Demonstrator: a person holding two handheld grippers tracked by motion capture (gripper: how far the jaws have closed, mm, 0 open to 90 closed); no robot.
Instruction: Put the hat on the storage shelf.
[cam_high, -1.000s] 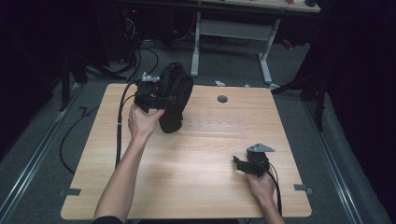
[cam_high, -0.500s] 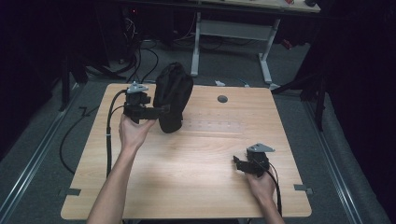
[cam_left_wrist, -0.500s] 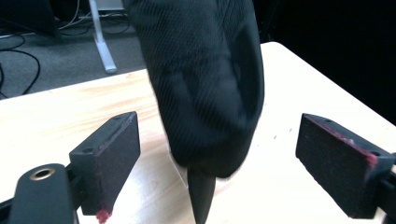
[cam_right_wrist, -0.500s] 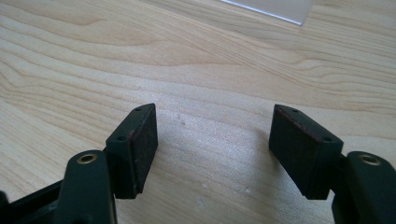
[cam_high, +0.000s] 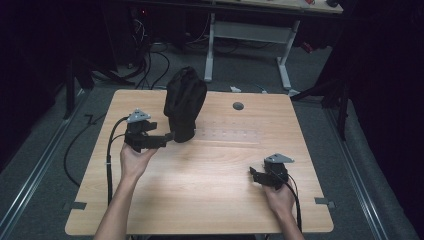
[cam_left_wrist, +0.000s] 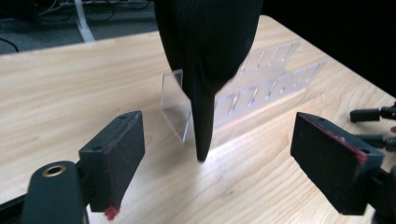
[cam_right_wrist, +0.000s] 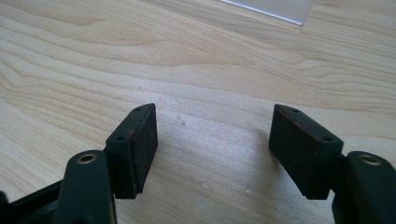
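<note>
While the sock (cam_high: 184, 102) drapes over the clear rack (cam_left_wrist: 243, 93), the left gripper (cam_high: 167, 139) gapes beside it. Right gripper (cam_high: 253, 175) idles unclenched; placing looks done

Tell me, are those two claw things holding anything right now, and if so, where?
Nothing is held. The left gripper has its jaws wide open in front of the black bag, apart from it. The right gripper is open over bare table.

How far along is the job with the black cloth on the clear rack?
Done: the black cloth is draped over one end of the clear rack and hangs to the table. In hand: nothing; the left gripper is open just short of the cloth, the right gripper open over bare wood. Left: probably gripping the cloth again to settle or remove it.
</note>
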